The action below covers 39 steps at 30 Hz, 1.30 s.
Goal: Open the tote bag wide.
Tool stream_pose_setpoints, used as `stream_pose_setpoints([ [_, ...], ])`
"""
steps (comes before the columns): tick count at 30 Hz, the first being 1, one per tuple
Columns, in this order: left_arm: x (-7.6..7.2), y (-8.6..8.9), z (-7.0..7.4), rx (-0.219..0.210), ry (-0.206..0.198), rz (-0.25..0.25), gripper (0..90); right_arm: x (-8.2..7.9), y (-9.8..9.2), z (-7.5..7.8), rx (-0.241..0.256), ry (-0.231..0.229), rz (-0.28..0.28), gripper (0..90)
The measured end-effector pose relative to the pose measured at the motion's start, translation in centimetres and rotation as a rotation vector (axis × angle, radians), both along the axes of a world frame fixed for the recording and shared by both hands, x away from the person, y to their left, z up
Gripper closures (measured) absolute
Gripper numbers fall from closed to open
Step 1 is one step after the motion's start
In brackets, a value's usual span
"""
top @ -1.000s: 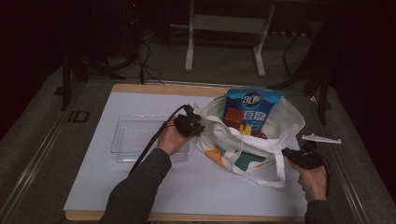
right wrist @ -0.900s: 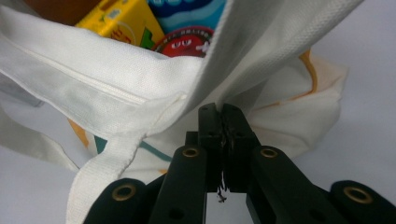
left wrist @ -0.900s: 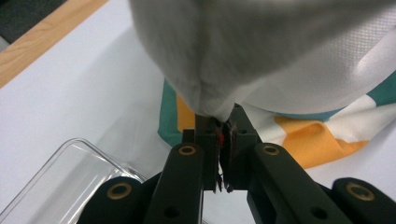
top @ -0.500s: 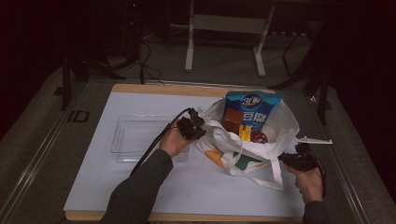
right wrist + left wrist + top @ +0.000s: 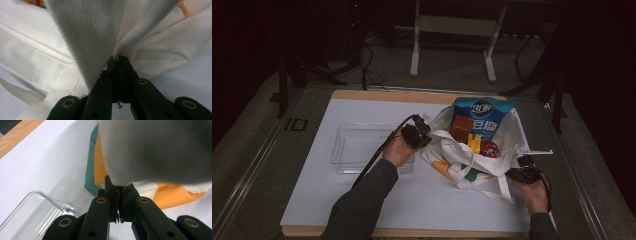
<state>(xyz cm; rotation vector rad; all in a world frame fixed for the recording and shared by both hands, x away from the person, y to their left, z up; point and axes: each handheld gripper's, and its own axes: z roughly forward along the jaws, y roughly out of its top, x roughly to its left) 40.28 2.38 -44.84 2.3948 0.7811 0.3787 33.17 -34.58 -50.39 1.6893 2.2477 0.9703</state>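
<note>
From the high view, the white tote bag (image 5: 474, 155) lies on the table (image 5: 337, 200) between the left gripper (image 5: 418, 134) and right gripper (image 5: 524, 172). In the left gripper view, jaws pressed together pinch bag cloth. In the right gripper view, jaws likewise clamp the cloth

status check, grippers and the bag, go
Left gripper shut on tote bag rim; right gripper shut on its near edge. Bag open, snack packet upright inside. Clear tray beside, nothing blocking.
</note>
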Motion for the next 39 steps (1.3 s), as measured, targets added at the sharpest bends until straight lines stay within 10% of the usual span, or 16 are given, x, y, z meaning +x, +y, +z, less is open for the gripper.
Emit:
stream_pose_setpoints([
  [10, 0.2, 1.1, 0.5, -0.025, 0.024, 0.018, 85.6, 0.0, -0.2, 0.1, -0.002, 0.014, -0.01, 87.5],
  [25, -1.0, 3.0, 2.9, -0.144, 0.031, -0.033, 58.4, -1.8, -2.3, 3.5, 0.028, -0.081, -0.022, 69.1],
  [39, -3.8, 3.4, 5.2, -0.159, 0.01, -0.139, 64.5, -3.5, -2.7, 5.9, 0.063, -0.123, 0.013, 63.8],
])
